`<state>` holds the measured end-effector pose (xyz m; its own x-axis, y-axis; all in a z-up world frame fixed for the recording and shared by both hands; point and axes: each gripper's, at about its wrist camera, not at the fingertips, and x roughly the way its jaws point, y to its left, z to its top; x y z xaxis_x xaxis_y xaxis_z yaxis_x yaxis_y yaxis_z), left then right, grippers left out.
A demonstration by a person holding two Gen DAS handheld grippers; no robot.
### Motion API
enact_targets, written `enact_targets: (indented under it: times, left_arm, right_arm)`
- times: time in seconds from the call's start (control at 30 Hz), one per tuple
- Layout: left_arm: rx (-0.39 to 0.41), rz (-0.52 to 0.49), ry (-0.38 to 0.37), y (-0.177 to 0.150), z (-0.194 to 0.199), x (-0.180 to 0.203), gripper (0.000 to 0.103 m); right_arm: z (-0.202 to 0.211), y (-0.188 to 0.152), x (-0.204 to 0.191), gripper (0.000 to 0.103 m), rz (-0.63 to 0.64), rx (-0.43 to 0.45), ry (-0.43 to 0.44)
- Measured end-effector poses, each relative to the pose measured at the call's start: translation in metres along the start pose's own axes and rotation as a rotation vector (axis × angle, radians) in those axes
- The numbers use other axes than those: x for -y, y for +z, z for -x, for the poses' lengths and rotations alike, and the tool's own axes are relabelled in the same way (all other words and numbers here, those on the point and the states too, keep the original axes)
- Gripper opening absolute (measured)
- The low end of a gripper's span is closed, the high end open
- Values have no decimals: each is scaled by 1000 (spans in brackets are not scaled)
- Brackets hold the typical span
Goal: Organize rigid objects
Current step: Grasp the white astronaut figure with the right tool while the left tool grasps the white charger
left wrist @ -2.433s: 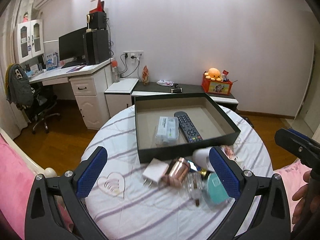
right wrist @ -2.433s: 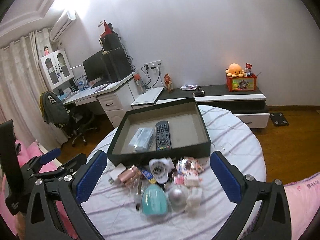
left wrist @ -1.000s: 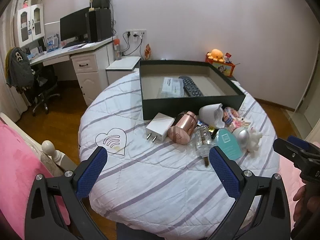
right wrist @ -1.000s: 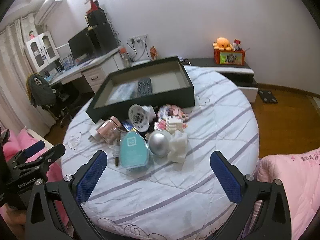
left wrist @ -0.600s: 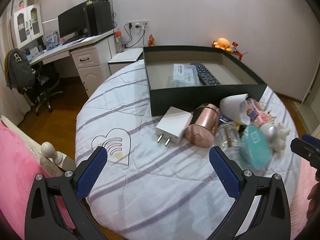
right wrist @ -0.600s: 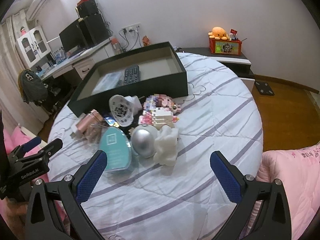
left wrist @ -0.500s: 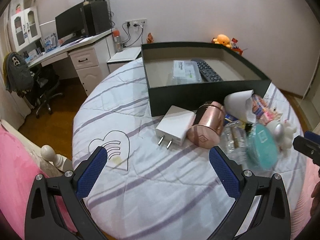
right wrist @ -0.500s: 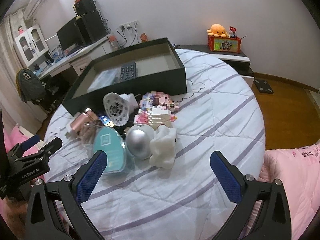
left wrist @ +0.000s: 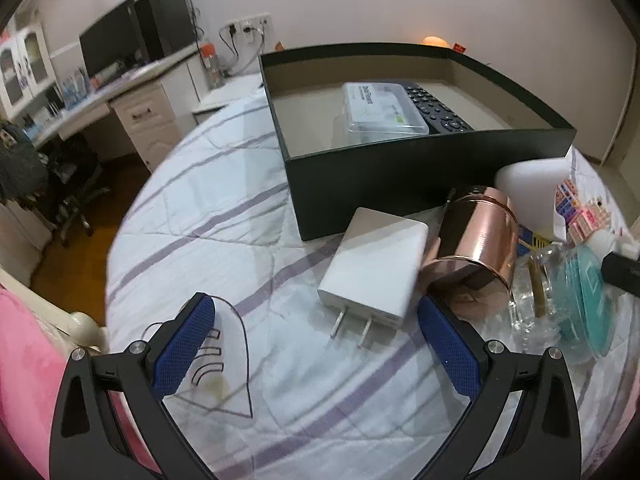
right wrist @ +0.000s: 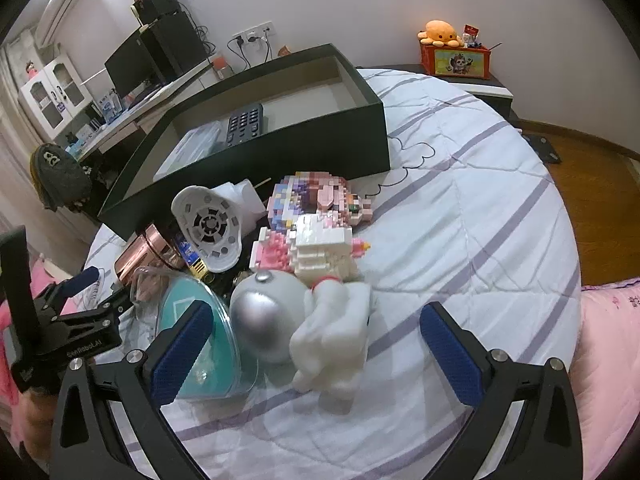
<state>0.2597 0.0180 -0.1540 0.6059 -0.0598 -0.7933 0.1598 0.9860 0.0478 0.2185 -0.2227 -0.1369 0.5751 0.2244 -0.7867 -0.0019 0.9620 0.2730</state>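
A dark box [left wrist: 400, 160] on the round table holds a remote [left wrist: 438, 110] and a clear plastic case [left wrist: 380, 110]. In front of it lie a white charger [left wrist: 374, 268], a copper can [left wrist: 472, 240], a glass bottle [left wrist: 536, 292] and a teal case [left wrist: 586, 284]. My left gripper [left wrist: 316, 344] is open, just short of the charger. My right gripper [right wrist: 316, 344] is open, low over a white figurine [right wrist: 336, 340] and a silver ball [right wrist: 264, 320]. Pink block models [right wrist: 316, 216] and a white fan part [right wrist: 208, 228] lie behind them.
The table has a striped white quilt [right wrist: 460, 220] with a heart print [left wrist: 216, 360]. A pink bed [left wrist: 24, 360] borders the near side. A desk with monitor [left wrist: 112, 48] and a low cabinet with an orange toy box [right wrist: 456, 58] stand by the wall.
Both grippers have come down and closer to the pile of objects. The left one now points at the charger, the right one at the figurine and ball. Both stay open.
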Motion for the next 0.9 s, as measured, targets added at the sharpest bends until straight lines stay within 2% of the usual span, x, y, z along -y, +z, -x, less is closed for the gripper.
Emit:
enact_targets:
  times: [0.07, 0.13, 0.23, 0.3, 0.33, 0.37, 0.47, 0.5, 0.53, 0.57, 0.7, 0.8, 0.9]
  left_arm:
    - [3, 3, -12, 1, -1, -4, 103]
    - [0, 1, -28, 4, -4, -8, 102]
    - [-6, -20, -20, 7, -7, -5, 102]
    - [-8, -55, -12, 8, -8, 2, 94]
    - [-6, -65, -18, 8, -7, 5, 87]
    - [-3, -72, -35, 8, -6, 6, 77]
    - [-11, -64, -86, 10, -5, 7, 64]
    - [-12, -65, -92, 11, -5, 8, 62]
    - [-11, -69, -100, 11, -5, 9, 56]
    - [-10, -69, -108, 11, -5, 10, 45]
    - [5, -56, -93, 9, -2, 17, 42]
    - [12, 0, -128, 2, 2, 12, 42]
    - [10, 10, -129, -4, 8, 11, 42]
  right_arm:
    - [-1, 1, 1, 101, 2, -5, 8]
    - [-1, 1, 3, 92, -7, -3, 16]
    - [-1, 1, 5, 91, -13, -12, 19]
    - [-2, 2, 3, 90, -3, -15, 10]
    - [-3, 0, 1, 89, 5, -19, 3]
    - [-6, 0, -1, 89, 12, -26, 0]
    - [-7, 0, -2, 88, 15, -19, -8]
    - [-7, 0, -2, 83, 19, -18, -13]
    - [-7, 0, -2, 74, 29, -22, -22]
    - [-8, -1, -4, 73, 48, -28, -34]
    - [-5, -6, -7, 73, 76, -18, -51]
    - [0, -8, -5, 73, 70, -10, -43]
    - [6, -10, -5, 73, 77, -8, -34]
